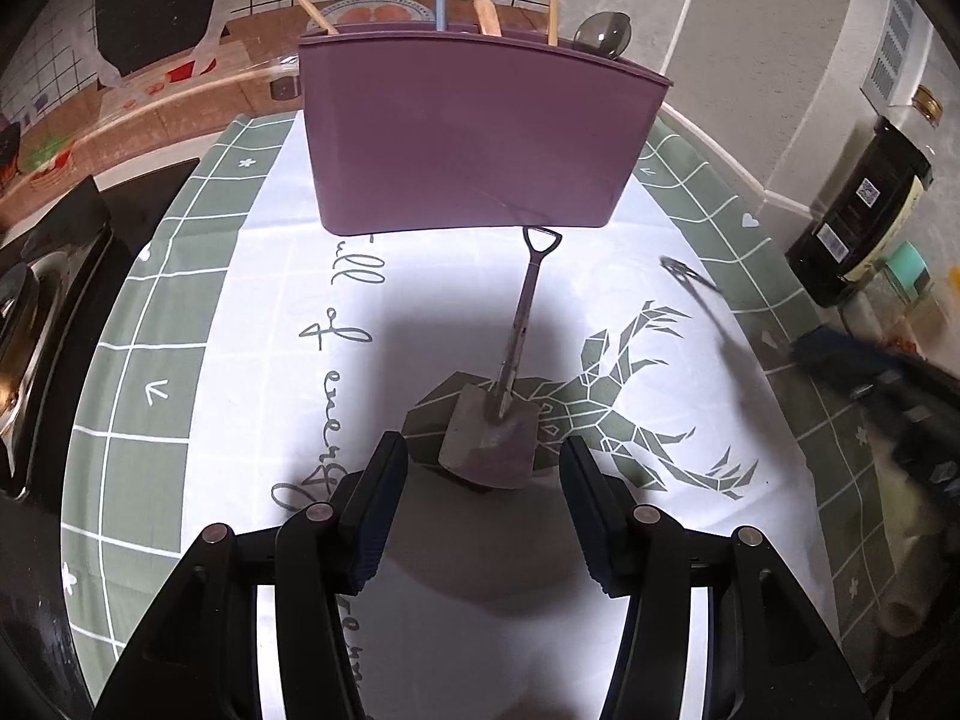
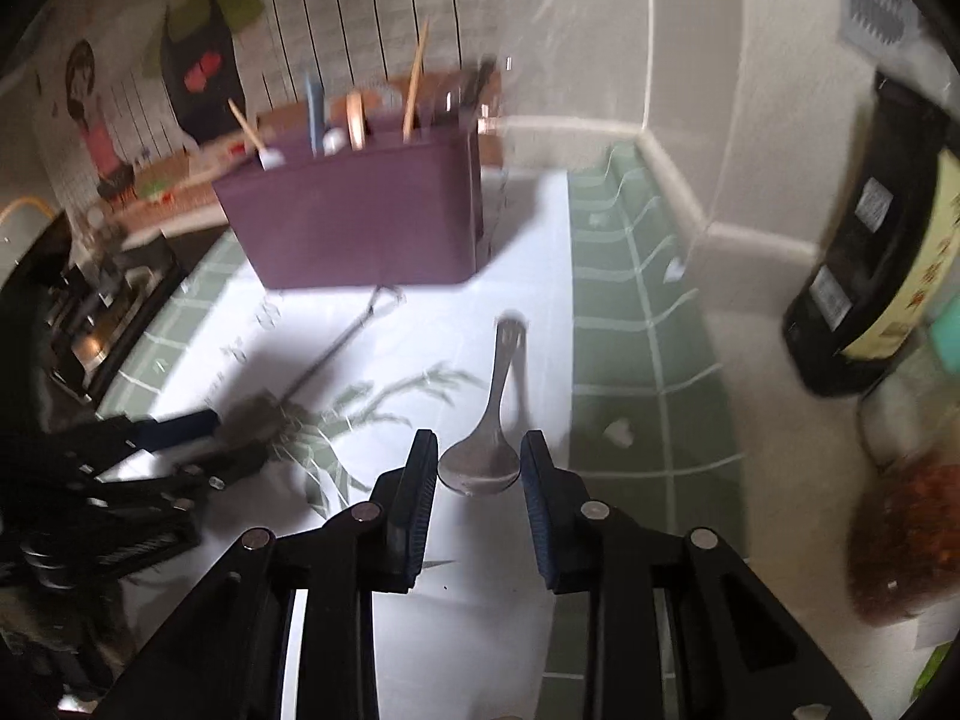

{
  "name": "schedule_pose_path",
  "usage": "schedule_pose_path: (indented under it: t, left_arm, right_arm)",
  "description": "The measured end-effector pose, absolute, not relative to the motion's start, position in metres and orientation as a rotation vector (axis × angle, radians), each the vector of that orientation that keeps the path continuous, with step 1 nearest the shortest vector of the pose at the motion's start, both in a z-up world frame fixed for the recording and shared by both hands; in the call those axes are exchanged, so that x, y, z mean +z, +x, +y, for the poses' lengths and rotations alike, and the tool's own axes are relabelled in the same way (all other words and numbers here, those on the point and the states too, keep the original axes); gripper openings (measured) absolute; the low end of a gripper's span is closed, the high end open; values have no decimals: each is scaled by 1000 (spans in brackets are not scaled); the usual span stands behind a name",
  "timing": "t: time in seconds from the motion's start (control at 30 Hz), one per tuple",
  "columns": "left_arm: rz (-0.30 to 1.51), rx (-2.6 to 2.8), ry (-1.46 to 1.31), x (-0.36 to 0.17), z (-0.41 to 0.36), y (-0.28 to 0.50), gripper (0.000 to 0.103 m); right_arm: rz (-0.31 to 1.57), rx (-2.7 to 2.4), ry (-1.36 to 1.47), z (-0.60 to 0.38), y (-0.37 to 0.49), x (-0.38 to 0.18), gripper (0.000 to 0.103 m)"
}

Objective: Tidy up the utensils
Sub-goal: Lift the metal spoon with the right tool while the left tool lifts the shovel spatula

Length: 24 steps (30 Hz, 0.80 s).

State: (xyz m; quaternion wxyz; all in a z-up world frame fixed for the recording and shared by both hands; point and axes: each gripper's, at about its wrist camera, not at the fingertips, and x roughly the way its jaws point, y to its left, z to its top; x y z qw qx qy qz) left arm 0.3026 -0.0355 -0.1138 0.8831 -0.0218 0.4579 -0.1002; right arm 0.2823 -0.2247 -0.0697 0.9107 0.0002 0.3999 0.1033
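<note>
A purple utensil holder (image 1: 474,138) stands upright at the back of the tablecloth, with chopsticks, a blue handle and a spoon poking out of its top. A shovel-shaped metal spoon (image 1: 519,324) lies on the cloth, handle toward the holder. Its flat blade sits between the fingers of my left gripper (image 1: 482,443), which is open, and the pads stand clear of it. My right gripper (image 2: 477,438) is shut on the bowl of a plain metal spoon (image 2: 501,378), handle pointing away and raised off the cloth. The holder (image 2: 360,228) is ahead on the left.
A green-and-white tablecloth (image 1: 240,360) covers the table. A dark bottle (image 2: 870,276) and a jar of red flakes (image 2: 900,534) stand at the right by the wall. A stove edge (image 1: 36,312) borders the left. The left gripper (image 2: 198,438) is blurred at left.
</note>
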Motion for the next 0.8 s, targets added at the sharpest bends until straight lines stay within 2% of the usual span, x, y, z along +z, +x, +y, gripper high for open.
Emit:
schedule_pose_path:
  t: [0.13,0.2,0.37,0.57,0.8]
  left_arm:
    - [957,-174,1,-114,-42,301,51]
    - [936,-142,49,-115,-46,300,35]
    - [909,-175,37,-104,-37,296,34]
    - [752,-202,39,-38,-16,269,33]
    - [740,-228,2,7,-2,263,32]
  right_arm:
    - [741,210,18,-230,274,-38,26]
    - [716,208,23,-232,275,-26,26]
    - [672,215,32,-236,273,-2,26]
    - [666,249,34,-241,267,13,26]
    - [685,303,86,-239,269,18,26]
